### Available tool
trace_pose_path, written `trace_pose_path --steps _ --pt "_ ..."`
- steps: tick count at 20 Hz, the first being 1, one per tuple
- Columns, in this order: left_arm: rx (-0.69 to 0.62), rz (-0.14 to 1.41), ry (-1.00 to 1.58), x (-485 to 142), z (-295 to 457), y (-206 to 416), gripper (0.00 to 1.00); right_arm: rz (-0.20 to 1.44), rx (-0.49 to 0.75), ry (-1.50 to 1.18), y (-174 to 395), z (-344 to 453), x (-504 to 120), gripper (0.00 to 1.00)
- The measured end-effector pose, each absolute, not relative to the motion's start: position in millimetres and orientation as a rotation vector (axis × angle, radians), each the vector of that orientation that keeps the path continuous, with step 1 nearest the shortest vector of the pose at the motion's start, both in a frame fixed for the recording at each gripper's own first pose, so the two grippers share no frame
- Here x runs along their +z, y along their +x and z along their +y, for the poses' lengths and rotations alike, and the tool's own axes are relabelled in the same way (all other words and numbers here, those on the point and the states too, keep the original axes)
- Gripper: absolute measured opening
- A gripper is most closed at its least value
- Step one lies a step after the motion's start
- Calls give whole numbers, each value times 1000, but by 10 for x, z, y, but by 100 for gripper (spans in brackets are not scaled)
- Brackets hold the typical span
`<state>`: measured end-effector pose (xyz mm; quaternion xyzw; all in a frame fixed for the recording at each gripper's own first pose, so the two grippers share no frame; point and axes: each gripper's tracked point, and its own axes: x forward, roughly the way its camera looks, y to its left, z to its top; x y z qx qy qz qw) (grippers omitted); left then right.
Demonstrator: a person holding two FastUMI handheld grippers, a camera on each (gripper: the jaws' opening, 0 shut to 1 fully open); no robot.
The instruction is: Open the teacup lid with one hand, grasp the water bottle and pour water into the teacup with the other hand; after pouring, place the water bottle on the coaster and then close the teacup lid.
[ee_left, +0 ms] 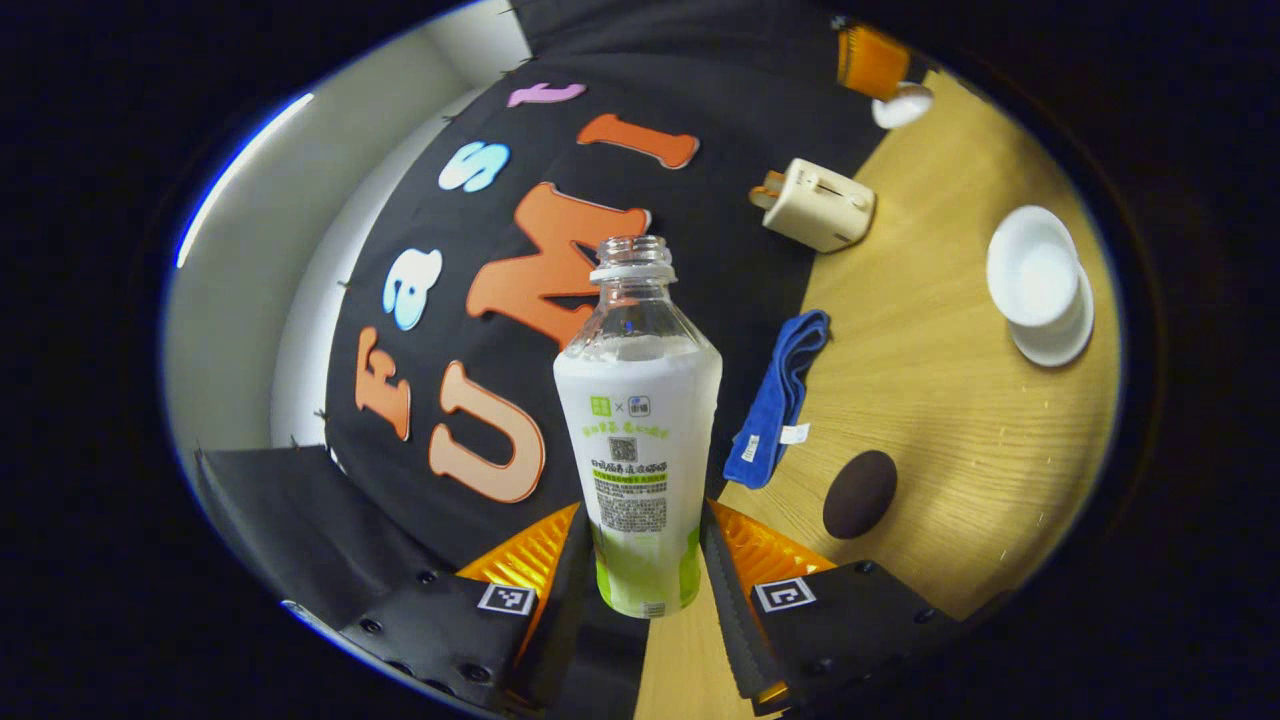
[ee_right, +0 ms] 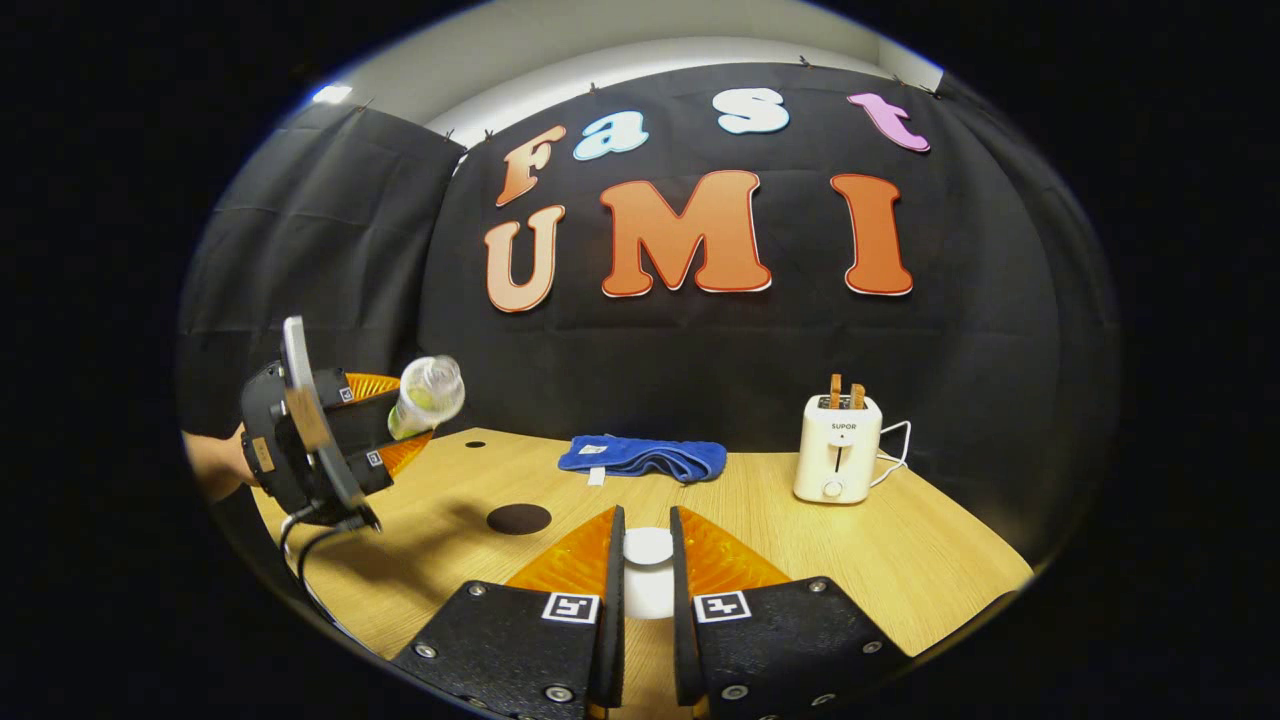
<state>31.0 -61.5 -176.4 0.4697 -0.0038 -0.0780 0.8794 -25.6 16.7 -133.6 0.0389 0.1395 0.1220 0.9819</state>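
The left gripper (ee_left: 648,560) clamps the uncapped clear plastic water bottle with a white-and-green label (ee_left: 640,430), lifted off the wooden counter (ee_left: 930,420). The dark round coaster (ee_left: 860,493) lies just beside the folded blue cloth (ee_left: 778,398). Farther from the coaster, the white teacup (ee_left: 1035,265) stands open. The right gripper (ee_right: 648,575) pinches the white teacup lid (ee_right: 648,548).

A light wooden bench (ee_right: 900,560) stands before black cloth walls (ee_right: 700,340); a pale wall (ee_right: 620,40) rises above, with a bright light strip (ee_left: 235,170).
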Motion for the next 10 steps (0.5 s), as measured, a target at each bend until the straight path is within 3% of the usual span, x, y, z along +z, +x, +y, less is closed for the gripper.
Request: trace_pose_path --steps 3,4,9,10 --pt "-105 -21 743 -1462 -593 435 65 267 253 86 -224 223 -1259 16" --pt "-100 -18 653 -1444 -600 466 64 263 257 87 -221 256 -1255 20" --pt "-152 26 196 -1463 -737 507 65 253 272 72 -230 359 -1196 20" --pt "-156 43 136 -1497 -780 515 61 251 277 70 -236 376 -1192 20"
